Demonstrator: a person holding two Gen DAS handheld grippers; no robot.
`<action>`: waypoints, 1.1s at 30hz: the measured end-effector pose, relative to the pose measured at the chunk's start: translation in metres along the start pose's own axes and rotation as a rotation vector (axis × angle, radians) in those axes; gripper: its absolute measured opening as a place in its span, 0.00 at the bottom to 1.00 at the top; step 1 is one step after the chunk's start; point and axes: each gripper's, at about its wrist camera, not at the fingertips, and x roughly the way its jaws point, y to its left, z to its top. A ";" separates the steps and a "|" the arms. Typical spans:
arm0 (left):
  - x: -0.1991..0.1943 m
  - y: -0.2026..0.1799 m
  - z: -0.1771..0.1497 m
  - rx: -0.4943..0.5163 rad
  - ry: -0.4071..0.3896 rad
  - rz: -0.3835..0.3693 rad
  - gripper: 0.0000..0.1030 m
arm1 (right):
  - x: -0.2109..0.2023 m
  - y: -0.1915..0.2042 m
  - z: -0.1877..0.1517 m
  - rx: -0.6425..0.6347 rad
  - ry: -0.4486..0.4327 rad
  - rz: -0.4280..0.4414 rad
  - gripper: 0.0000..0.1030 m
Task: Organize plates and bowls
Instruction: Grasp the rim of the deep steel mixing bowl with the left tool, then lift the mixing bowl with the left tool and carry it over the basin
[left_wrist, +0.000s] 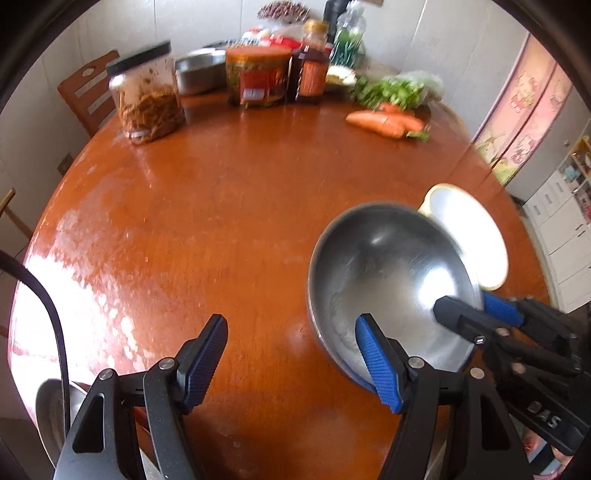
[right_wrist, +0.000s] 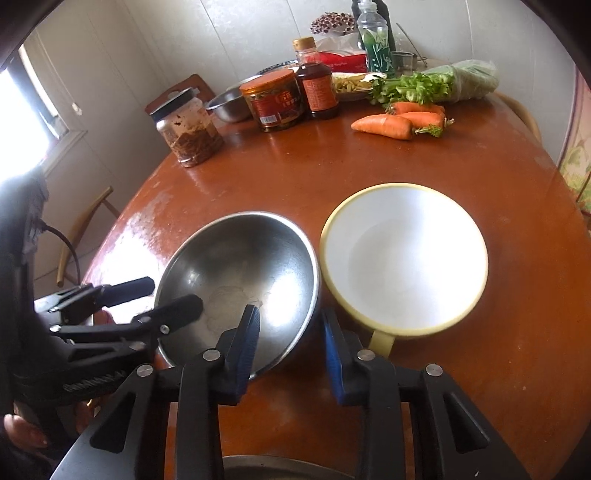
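A steel bowl (left_wrist: 388, 273) (right_wrist: 243, 273) is tilted on the round wooden table (left_wrist: 221, 206), next to a white bowl with a yellow rim and handle (right_wrist: 402, 254) (left_wrist: 469, 229). My right gripper (right_wrist: 291, 328) (left_wrist: 465, 306) has its jaws astride the steel bowl's near rim, one finger inside, one outside, with a gap still showing. My left gripper (left_wrist: 291, 354) (right_wrist: 166, 295) is open; one finger overlaps the steel bowl's left rim, the other is over bare table.
At the table's far side stand a jar of pickles (left_wrist: 146, 94), a red-lidded jar (left_wrist: 258, 75), a sauce bottle (left_wrist: 310, 70), a steel basin (left_wrist: 199, 70), greens and carrots (left_wrist: 388, 122). Another steel dish (right_wrist: 280, 469) lies below my right gripper. Chairs stand at left.
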 end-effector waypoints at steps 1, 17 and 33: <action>0.001 0.001 -0.001 -0.007 0.006 -0.008 0.69 | 0.000 0.001 0.000 -0.013 0.000 -0.006 0.33; -0.003 -0.002 -0.004 -0.038 -0.011 -0.121 0.38 | 0.001 0.012 -0.003 -0.066 -0.012 0.000 0.29; -0.036 -0.002 -0.014 -0.030 -0.068 -0.125 0.38 | -0.026 0.023 -0.007 -0.075 -0.066 0.026 0.29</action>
